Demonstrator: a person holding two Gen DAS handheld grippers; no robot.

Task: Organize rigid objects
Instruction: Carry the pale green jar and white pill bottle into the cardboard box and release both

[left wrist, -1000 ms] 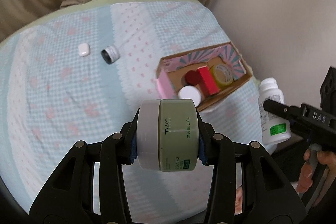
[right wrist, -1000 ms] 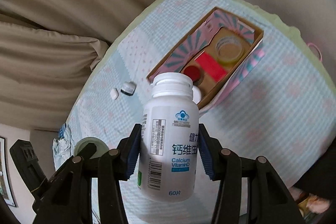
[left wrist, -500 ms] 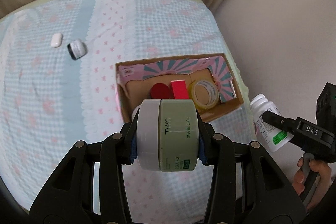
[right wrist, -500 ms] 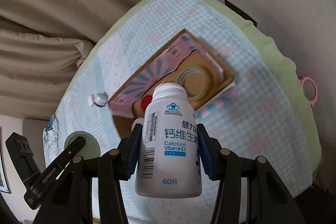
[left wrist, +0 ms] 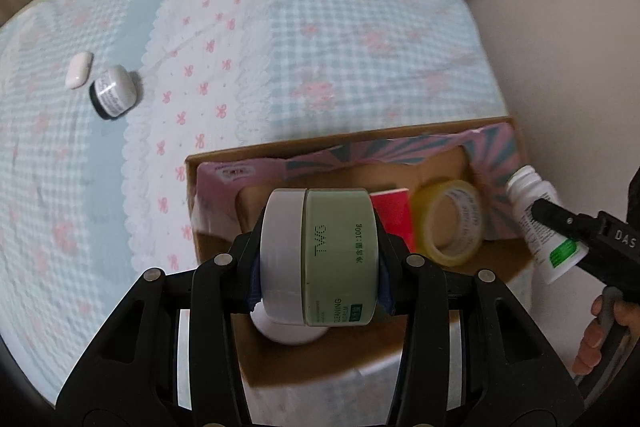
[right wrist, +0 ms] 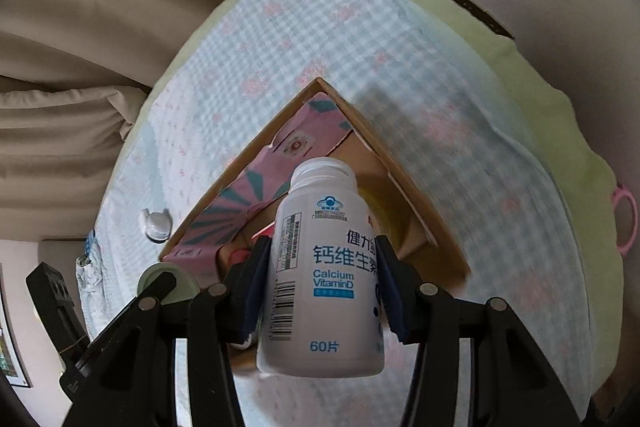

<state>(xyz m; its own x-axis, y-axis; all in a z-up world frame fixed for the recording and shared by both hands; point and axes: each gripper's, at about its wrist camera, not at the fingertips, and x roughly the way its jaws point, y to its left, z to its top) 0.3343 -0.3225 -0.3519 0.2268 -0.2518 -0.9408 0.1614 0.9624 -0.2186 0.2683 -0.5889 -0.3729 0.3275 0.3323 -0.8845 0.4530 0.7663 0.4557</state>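
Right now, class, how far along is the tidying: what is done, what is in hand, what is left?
Done: the tape roll and a red block already lie in the box. In hand: the left tongs grip a green jar over the box, and the right tongs grip a vitamin bottle near it. Left: a small jar and a white case lie out on the cloth.

One box (left wrist: 224,163), two jars (left wrist: 338,255) (left wrist: 114,95), one bottle (right wrist: 320,267), one tape roll (left wrist: 448,223)
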